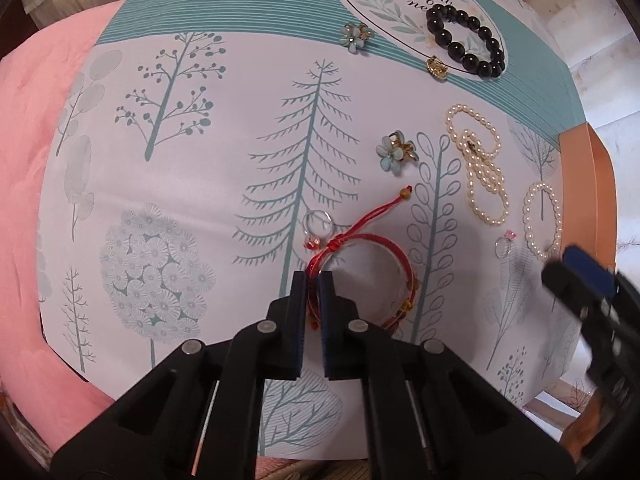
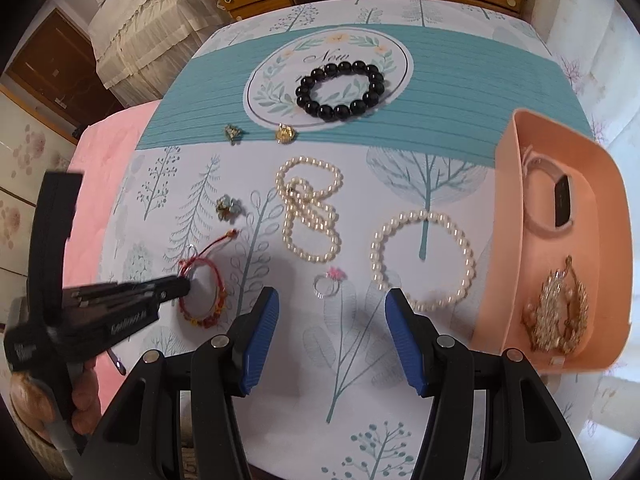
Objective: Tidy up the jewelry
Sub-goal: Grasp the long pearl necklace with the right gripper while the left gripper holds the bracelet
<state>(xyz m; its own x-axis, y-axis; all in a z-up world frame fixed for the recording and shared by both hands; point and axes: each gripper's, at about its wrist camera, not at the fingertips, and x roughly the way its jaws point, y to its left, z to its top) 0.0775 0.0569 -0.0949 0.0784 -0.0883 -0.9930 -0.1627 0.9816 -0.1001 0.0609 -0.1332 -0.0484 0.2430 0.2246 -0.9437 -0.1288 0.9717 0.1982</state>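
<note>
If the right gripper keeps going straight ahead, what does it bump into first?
Probably the ring with the pink stone, which lies just ahead between the open right gripper's fingers. Past it is the pearl necklace. Depth is hard to judge.

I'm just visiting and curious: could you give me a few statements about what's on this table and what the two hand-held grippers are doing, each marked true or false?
1. The left gripper is closed on the red cord bracelet with orange beads. True.
2. The right gripper is clamped on the round white pearl bracelet. False: its jaws stand wide open, holding nothing.
3. The black glossy bead bracelet lies inside the peach plastic tray. False: it lies on the tablecloth's round printed emblem.
4. The tray already holds a gold ornate jewelry piece. True.
</note>
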